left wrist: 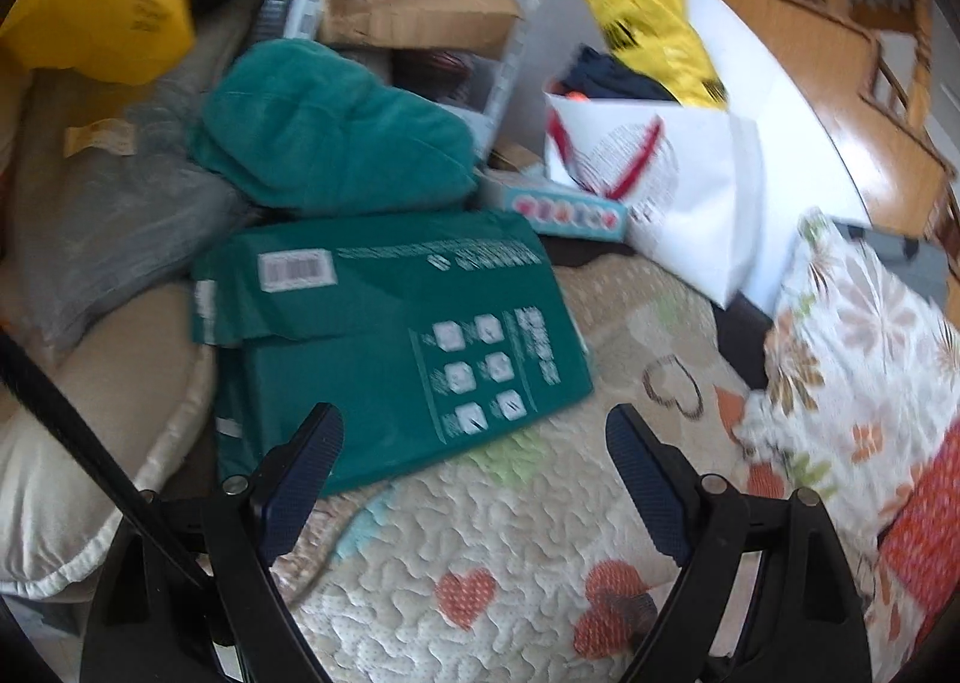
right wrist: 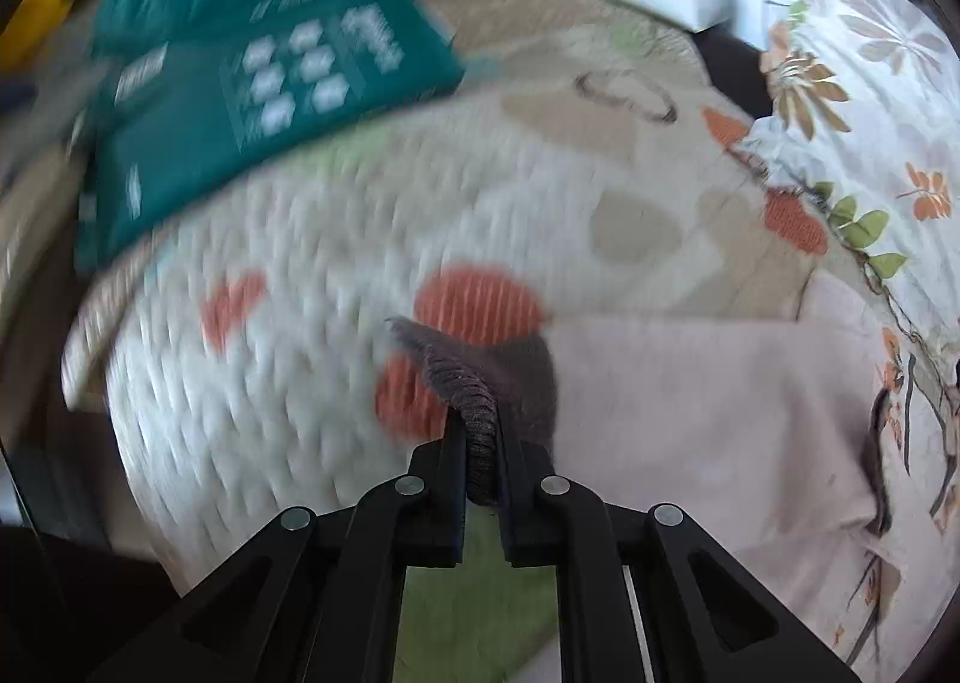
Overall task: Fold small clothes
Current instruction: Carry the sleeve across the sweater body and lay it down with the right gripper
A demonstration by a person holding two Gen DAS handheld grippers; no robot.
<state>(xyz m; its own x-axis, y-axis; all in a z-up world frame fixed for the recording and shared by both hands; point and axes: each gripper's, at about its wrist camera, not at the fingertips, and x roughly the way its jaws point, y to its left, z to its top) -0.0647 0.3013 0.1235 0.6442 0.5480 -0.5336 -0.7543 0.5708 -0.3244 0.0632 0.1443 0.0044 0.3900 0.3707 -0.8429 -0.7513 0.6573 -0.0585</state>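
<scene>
In the right wrist view my right gripper (right wrist: 480, 431) is shut on a small dark grey-brown knitted garment (right wrist: 468, 383), which looks like a sock. Its ribbed edge is pinched between the fingers and its free end hangs over the quilted heart-pattern bedspread (right wrist: 300, 263). A pale pink cloth (right wrist: 690, 413) lies flat to its right. In the left wrist view my left gripper (left wrist: 474, 449) is open and empty above the same bedspread (left wrist: 480, 533). A dark bit of the garment (left wrist: 627, 605) shows near its right finger.
A teal mailer bag (left wrist: 390, 335) and a teal towel (left wrist: 330, 137) lie ahead on the left. A white paper bag (left wrist: 678, 185) and a yellow bag (left wrist: 654, 29) stand behind. A floral pillow (left wrist: 864, 347) is on the right. A grey cushion (left wrist: 108, 215) is on the left.
</scene>
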